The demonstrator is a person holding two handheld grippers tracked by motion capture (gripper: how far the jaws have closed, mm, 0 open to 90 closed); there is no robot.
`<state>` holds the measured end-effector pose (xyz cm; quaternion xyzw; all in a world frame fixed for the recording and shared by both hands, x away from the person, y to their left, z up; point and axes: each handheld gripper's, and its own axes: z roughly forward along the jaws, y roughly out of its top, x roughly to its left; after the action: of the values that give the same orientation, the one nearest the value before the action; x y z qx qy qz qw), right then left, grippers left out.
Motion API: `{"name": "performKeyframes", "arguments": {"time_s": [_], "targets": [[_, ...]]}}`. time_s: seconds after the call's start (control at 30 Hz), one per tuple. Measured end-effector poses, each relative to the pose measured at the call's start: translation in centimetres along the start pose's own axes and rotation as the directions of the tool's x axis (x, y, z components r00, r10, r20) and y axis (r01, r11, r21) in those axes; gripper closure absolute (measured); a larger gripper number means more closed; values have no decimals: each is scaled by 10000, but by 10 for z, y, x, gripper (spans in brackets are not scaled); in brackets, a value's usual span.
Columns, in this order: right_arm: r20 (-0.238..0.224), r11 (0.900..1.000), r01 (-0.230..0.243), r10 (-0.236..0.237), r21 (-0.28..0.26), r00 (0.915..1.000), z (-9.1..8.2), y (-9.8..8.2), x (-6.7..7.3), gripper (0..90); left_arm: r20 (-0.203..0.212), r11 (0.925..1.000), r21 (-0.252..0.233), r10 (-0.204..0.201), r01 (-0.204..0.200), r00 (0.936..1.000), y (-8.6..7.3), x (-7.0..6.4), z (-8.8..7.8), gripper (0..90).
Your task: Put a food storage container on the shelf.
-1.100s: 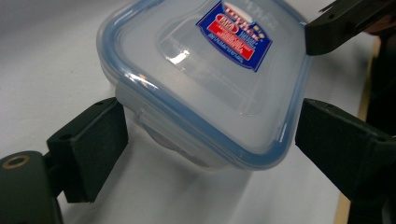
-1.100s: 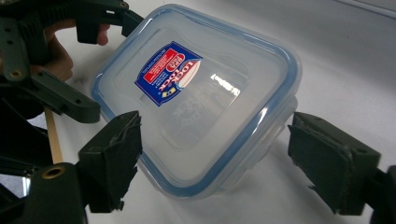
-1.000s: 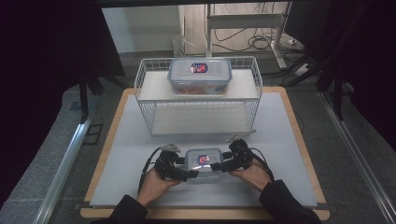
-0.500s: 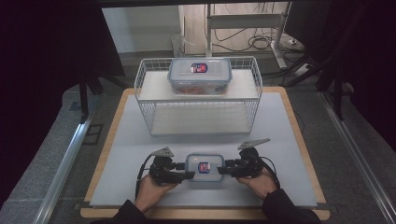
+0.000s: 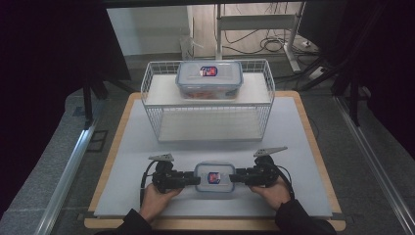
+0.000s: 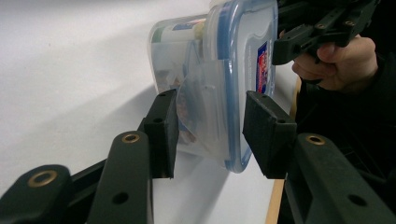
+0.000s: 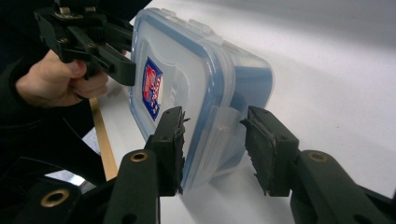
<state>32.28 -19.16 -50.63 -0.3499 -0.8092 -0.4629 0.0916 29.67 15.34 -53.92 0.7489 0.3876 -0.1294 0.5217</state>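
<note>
**Mia:** High view first. What is the biggest thing?

**Ben:** The table, with its white top. At the back of it stands a white wire rack. A big clear box with a blue-edged lid sits on top of the rack.

**Mia:** And the little one?

**Ben:** The small box is at the front of the table, well apart from the rack. It lies flat, with its lid and red-and-blue sticker facing up. It is right between the two tongs.

**Mia:** Who holds the tongs?

**Ben:** A person. The left hand holds the left gripper at the box's left end. The right hand holds the right gripper at the box's right end.

**Mia:** Are the tongs wide or narrow?

**Ben:** They have just been closing, with the box end between them. In the left gripper view, one black pad is on the lid and the other is on the clear side flap. The right gripper view looks the same. Both pinch the small box, one at each end.
</note>
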Motion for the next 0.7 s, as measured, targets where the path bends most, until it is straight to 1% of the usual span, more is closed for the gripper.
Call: {"name": "performKeyframes", "arguments": {"time_s": [0.07, 0.13, 0.2, 0.23, 0.33, 0.4, 0.47, 0.5, 0.63, 0.67, 0.7], "targets": [[-62, 9999, -105, 104, -69, 9999, 0, -1, -1, 576, 23, 10000, -18, -43, 43, 10000, 0, 0, 0, 562], [-184, 9995, -301, 300, -90, 9994, 1, -2, -3, 575, 6, 10000, -5, 5, -5, 10000, 1, 0, 0, 563], [-467, 9981, -612, 611, -7, 9970, 1, -4, -5, 570, 1, 10000, -8, -68, 68, 10000, 0, 0, 0, 564], [-538, 9975, -711, 709, -16, 9960, 3, -5, -6, 570, 26, 9999, -20, -146, 146, 9999, 0, 1, 0, 564], [-615, 9958, -912, 908, -37, 9940, 3, -5, -7, 572, 84, 9996, -39, -273, 274, 9996, 0, 2, 0, 565], [-548, 9950, -996, 989, -95, 9936, 3, -5, -6, 573, 63, 9991, -186, -376, 377, 9993, 0, 2, 0, 566], [-558, 9941, -1058, 1043, -239, 9930, 3, -4, -5, 575, 163, 9982, -378, -460, 466, 9988, 3, 2, -3, 568], [-575, 9940, -1041, 1021, -334, 9931, 1, -2, -4, 577, 208, 9977, -518, -438, 448, 9988, 6, 1, -5, 570], [-678, 9939, -783, 731, -779, 9950, -6, 7, 1, 587, 241, 9972, -731, -169, 186, 9996, 15, -4, -13, 576], [-771, 9928, -826, 760, -872, 9941, -8, 9, 1, 589, 182, 9973, -731, 10, 3, 9998, 18, -6, -14, 578], [-771, 9927, -781, 711, -915, 9945, -9, 11, 2, 589, 108, 9973, -731, 87, -79, 9999, 21, -7, -16, 578]]}}
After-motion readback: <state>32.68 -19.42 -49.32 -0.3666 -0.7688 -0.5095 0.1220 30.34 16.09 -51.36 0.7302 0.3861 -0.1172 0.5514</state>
